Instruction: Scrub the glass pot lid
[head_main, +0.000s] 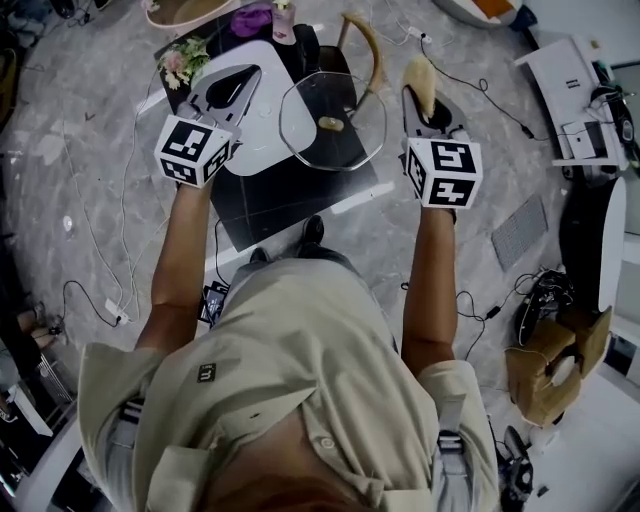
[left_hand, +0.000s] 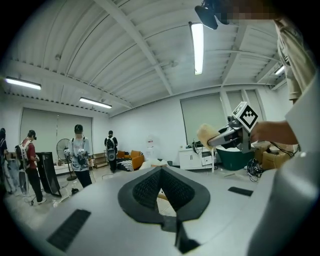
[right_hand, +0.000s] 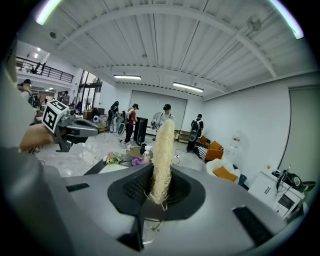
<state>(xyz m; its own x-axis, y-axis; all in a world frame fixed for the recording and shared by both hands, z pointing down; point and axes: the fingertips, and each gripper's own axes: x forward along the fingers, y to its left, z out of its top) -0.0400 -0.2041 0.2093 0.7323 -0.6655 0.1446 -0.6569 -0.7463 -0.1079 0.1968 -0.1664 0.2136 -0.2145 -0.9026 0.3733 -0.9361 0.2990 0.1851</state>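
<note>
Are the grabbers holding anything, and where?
The right gripper pinches the pale yellow fibrous loofah scrubber by its bottom end; the left gripper holds nothing.

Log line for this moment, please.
left gripper: shut, empty | right gripper: shut on loofah, upright | glass lid: on black table, between grippers | loofah-lid contact: none

Beige short-sleeved shirt (head_main: 300, 340); grey left claw (head_main: 245, 78) and right claw (head_main: 432, 110) carry black-and-white marker cubes (head_main: 195, 150).
</note>
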